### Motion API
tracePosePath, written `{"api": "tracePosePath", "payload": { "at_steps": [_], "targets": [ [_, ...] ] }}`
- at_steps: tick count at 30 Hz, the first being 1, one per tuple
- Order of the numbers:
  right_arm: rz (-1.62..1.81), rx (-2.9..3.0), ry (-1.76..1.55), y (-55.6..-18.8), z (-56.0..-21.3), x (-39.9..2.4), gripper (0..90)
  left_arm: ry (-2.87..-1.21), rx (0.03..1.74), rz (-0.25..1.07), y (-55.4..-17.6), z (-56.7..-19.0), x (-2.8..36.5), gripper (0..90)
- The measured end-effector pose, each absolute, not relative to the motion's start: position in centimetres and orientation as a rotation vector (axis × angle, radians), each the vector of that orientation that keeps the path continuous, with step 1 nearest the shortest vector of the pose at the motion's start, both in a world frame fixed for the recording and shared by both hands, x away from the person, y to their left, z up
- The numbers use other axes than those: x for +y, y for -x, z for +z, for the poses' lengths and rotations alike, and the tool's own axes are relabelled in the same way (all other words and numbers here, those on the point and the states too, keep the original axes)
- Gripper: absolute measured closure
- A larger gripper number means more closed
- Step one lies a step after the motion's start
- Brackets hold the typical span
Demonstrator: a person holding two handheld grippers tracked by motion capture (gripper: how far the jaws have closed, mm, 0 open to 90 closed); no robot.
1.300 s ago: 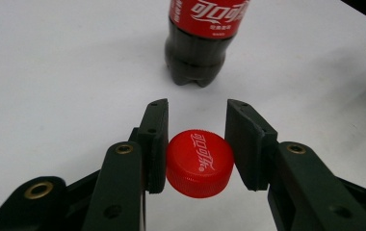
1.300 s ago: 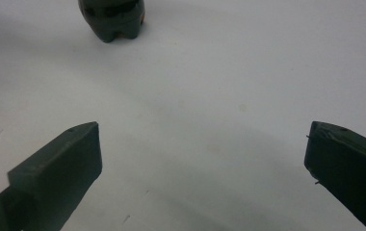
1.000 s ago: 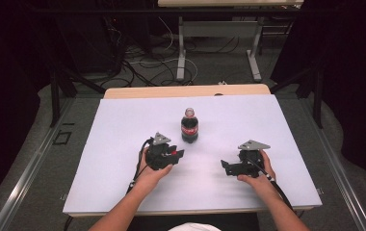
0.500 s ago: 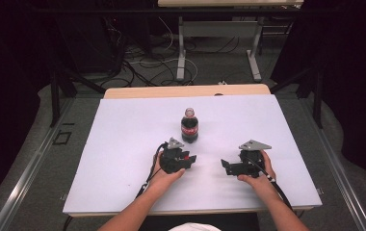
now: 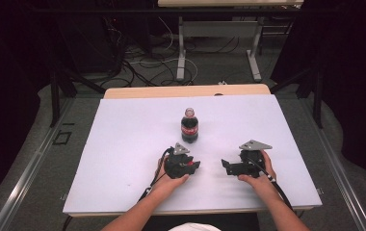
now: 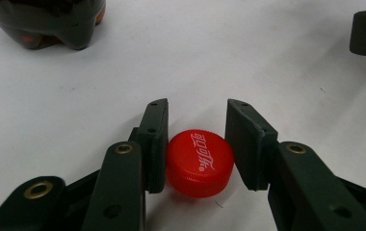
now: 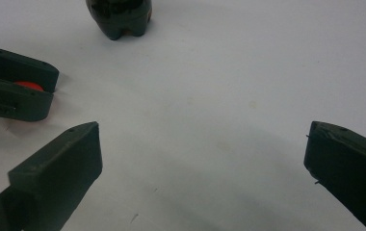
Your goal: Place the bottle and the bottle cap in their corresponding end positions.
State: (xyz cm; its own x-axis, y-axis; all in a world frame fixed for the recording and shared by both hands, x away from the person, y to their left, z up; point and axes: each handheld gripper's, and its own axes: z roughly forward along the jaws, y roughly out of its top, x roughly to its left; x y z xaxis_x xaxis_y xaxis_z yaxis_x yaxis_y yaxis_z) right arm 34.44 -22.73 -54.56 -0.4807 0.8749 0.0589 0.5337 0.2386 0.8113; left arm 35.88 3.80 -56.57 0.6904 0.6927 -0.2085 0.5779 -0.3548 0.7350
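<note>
Progress: we had the left gripper (image 6: 198, 144) clamped on the small red ribbed plastic bottle cap (image 6: 199, 163), down at the white table (image 5: 123, 144), near the dark plastic cola bottle (image 5: 189, 126) | Left: putting it aside or back on | Cap: upright, white lettering on top | Right gripper (image 7: 202, 173): jaws wide apart, empty, beyond the cap from the bottle

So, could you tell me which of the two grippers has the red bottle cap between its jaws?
The left gripper: its jaws clamp the red cap, while the right gripper stands wide open.
</note>
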Motion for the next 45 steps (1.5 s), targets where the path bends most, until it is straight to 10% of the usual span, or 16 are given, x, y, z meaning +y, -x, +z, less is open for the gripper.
{"api": "tracePosePath", "payload": {
  "at_steps": [45],
  "targets": [
    [1.124,2.105,-1.299,-34.6,-54.8,-23.0,0.0,-2.005,0.989,0.345,-36.1,-51.2,14.7,22.4]
  ]
}}
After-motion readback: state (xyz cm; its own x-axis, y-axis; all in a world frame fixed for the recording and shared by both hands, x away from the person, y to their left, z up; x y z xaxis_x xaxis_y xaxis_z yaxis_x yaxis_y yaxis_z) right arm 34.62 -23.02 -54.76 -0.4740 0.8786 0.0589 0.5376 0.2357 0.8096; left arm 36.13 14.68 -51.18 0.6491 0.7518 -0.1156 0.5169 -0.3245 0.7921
